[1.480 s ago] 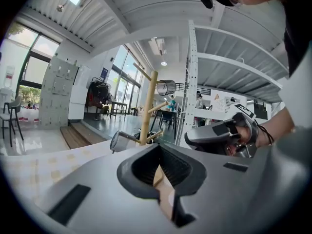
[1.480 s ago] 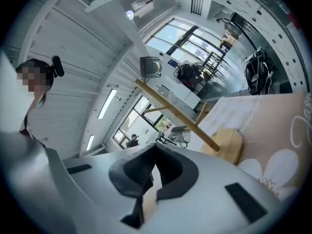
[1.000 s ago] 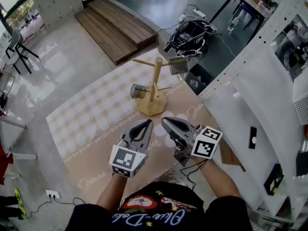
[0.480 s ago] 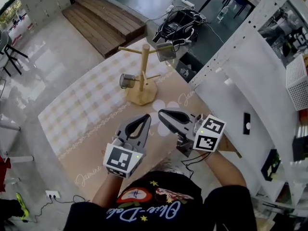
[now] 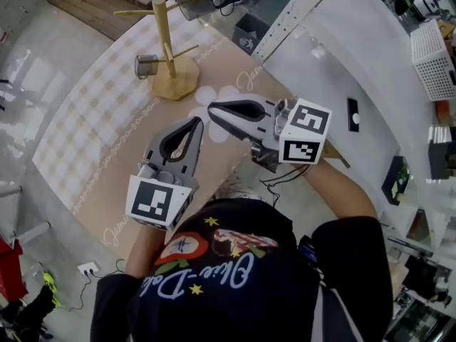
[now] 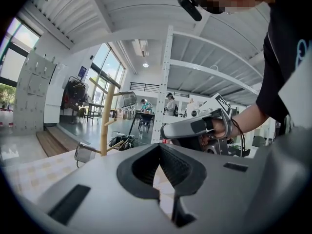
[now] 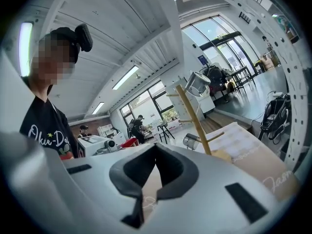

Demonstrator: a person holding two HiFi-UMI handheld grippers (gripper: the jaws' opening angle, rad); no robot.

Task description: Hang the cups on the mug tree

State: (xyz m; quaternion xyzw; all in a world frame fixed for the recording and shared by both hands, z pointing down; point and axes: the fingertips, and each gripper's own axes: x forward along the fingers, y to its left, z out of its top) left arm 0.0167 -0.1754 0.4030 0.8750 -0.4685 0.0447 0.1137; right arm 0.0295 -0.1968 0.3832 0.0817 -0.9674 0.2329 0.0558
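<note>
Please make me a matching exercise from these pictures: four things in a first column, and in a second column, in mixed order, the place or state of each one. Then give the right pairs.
Column one
1. mug tree
2. upper cup
3. lower cup
4. left gripper

Column two
A. hangs on a low peg, left of the post in the head view
B. shut, with nothing in it
C. pale wood, stands upright
D. hangs on a high peg, right of the post in the head view

Right pairs: 1-C, 2-D, 3-A, 4-B
</note>
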